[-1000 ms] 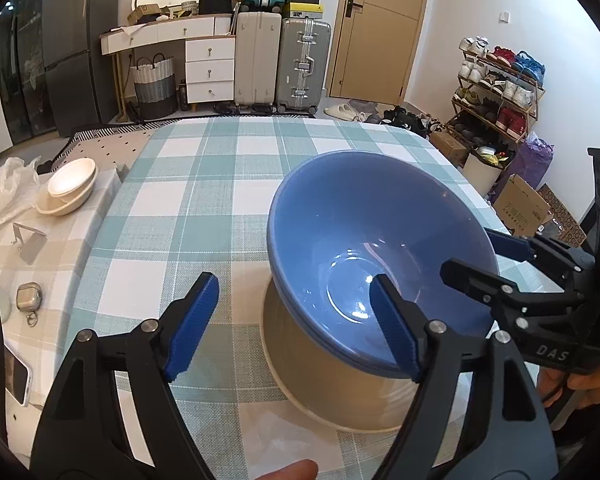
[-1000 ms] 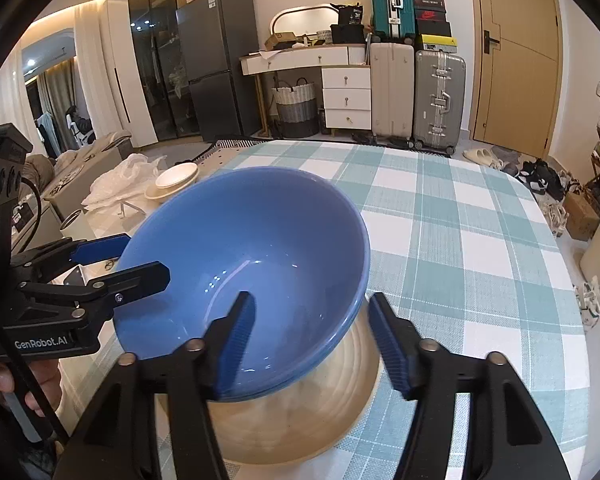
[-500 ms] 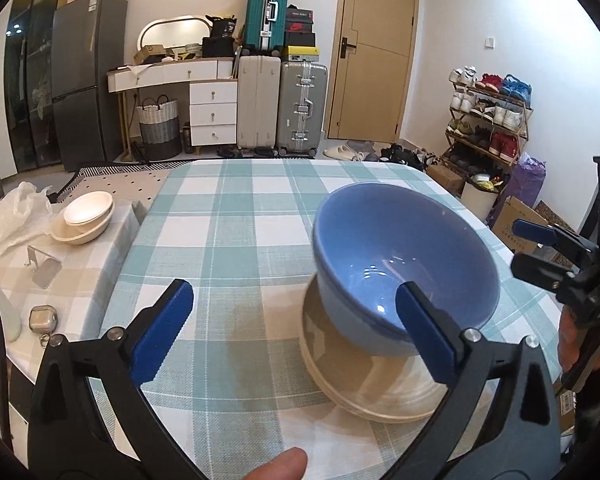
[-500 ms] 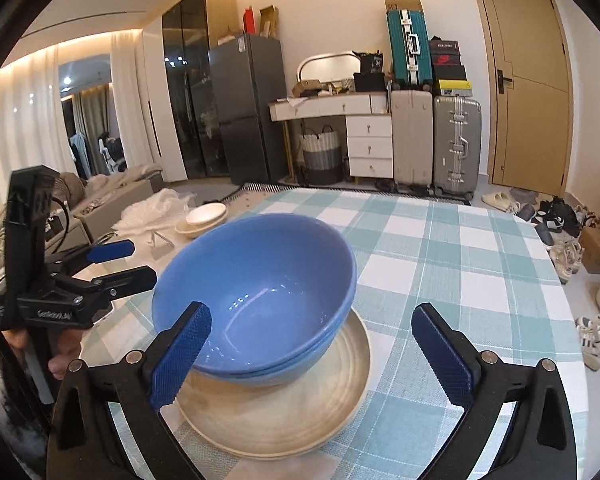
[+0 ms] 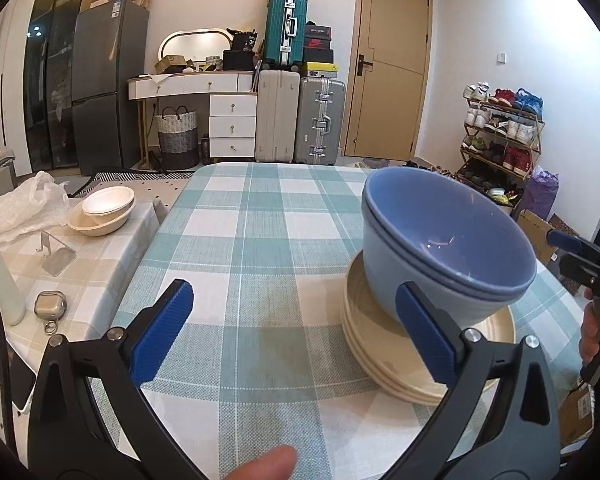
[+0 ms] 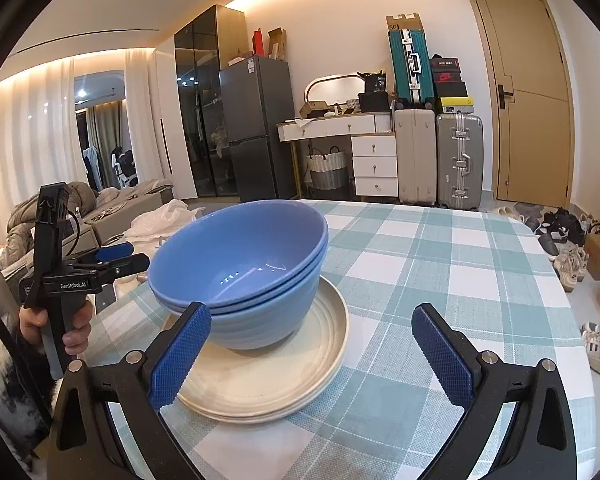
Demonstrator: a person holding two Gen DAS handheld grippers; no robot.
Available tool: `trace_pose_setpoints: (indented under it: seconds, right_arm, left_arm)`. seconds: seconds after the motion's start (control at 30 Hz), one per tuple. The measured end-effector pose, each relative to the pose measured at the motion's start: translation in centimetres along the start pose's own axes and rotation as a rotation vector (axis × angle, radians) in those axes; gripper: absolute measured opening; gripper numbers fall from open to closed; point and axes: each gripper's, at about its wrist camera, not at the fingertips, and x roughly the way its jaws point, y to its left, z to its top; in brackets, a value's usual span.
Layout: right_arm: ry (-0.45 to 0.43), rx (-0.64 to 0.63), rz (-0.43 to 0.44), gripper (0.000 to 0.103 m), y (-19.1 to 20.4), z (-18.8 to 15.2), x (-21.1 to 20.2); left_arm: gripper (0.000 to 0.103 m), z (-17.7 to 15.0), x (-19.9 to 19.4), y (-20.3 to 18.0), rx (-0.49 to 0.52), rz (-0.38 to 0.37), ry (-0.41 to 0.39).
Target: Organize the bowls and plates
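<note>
**On the table's near right: bowls released, both grippers backed off**

On the checked table (image 5: 260, 216), near its right edge, blue bowls (image 5: 448, 248) sit nested, rims parallel, on a stack of cream plates (image 5: 384, 352).

- Change: a second ago both grippers closed in on the top bowl's rim. Now the left gripper (image 5: 296, 332) and right gripper (image 6: 312, 354) stand fully spread, nothing between the pads, both drawn back clear of the stack.
- Reading: this stack looks finished.
- Containers: top bowl empty, glossy inside. On the side table at left, a small white bowl (image 5: 108, 200) sits inside a wider cream bowl (image 5: 100, 222); both look empty, possibly next.
</note>
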Motion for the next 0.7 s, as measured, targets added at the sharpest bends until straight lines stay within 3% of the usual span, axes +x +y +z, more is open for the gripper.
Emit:
trace_pose_setpoints:
  seconds: [0.7]
  right_arm:
    - [-0.045, -0.014, 0.0, 0.102, -0.1, -2.4, -0.6]
  left_arm:
    - [0.101, -2.0, 1.9, -0.9, 0.023, -0.008, -0.022]
